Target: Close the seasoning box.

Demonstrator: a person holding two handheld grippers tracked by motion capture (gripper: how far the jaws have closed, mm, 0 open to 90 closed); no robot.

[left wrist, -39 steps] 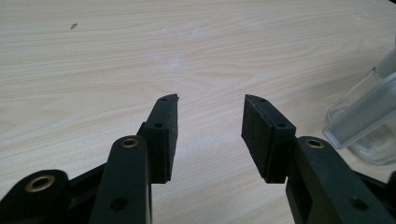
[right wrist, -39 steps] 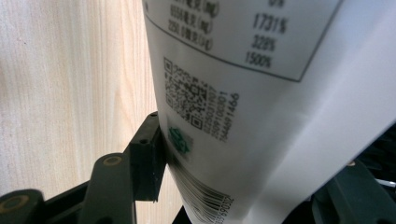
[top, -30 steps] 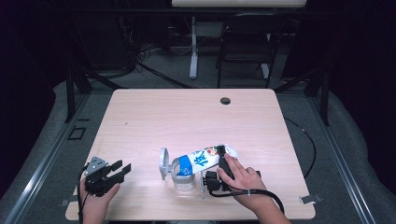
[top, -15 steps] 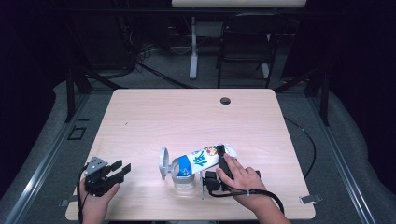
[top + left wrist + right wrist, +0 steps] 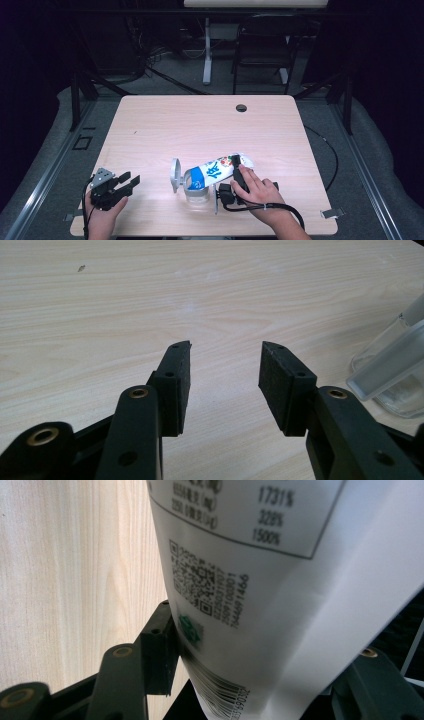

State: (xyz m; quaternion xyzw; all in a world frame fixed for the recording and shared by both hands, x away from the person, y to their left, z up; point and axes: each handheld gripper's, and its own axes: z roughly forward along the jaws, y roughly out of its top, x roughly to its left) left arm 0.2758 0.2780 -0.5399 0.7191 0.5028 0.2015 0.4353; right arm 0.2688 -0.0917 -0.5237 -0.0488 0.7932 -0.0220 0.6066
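A white pouch [image 5: 216,171] with a blue label lies tilted near the table's front, its lower end at the mouth of a clear jar [image 5: 197,190] whose round lid [image 5: 175,175] stands open to the left. My right gripper [image 5: 235,172] is shut on the pouch's upper part, with a hand over it. In the right gripper view the pouch's printed back [image 5: 260,580] sits between the jaws, and the left pad [image 5: 161,647] presses on it. My left gripper [image 5: 127,181] rests open at the front left, nothing between its pads [image 5: 176,375]. The jar [image 5: 395,375] shows at the right edge there.
The wooden table [image 5: 200,125] has a dark cable hole [image 5: 241,108] near its far edge. A cable [image 5: 280,207] trails from the right gripper toward the front edge. A chair [image 5: 262,50] and a white stand [image 5: 207,50] are behind the table.
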